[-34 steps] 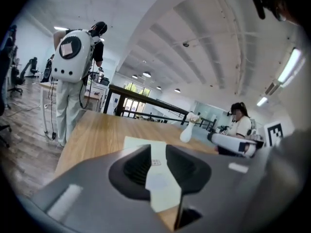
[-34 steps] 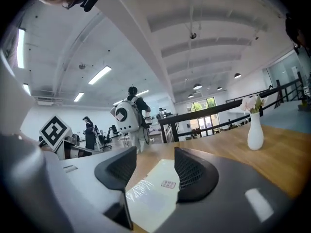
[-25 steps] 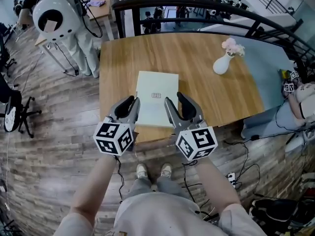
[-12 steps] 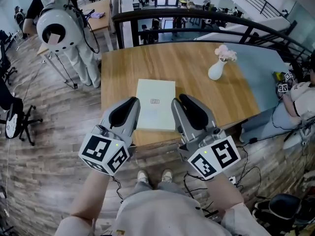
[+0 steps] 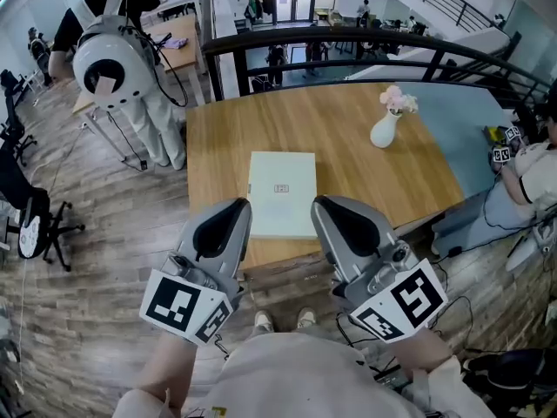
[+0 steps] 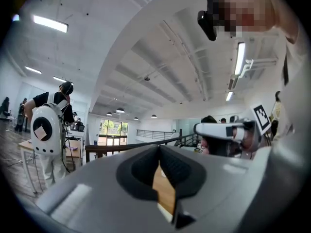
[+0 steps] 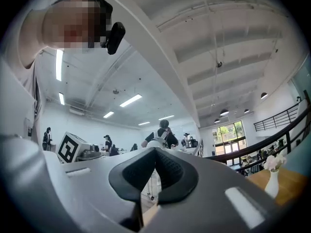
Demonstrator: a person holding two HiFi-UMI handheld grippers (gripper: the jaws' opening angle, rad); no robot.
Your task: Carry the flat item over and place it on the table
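The flat item (image 5: 281, 194), a pale green box with a small label, lies on the wooden table (image 5: 348, 138) close to its near edge. Both grippers hover over the floor on my side of the table, drawn back from the box and not touching it. My left gripper (image 5: 231, 209) is shut and holds nothing. My right gripper (image 5: 327, 205) is shut and empty too. In the left gripper view the left gripper (image 6: 158, 152) points upward, with a strip of table wood showing below the pads. In the right gripper view the right gripper (image 7: 154, 154) also tilts up toward the ceiling.
A white vase with pink flowers (image 5: 384, 127) stands at the table's far right. A dark railing (image 5: 365, 37) curves behind the table. A person carrying a white round pack (image 5: 111, 55) stands at the left, and another person (image 5: 526, 177) sits at the right. Cables lie on the floor.
Both grippers have pulled back from the box toward my body and tipped upward, and their jaws have closed. The box stays flat on the table.
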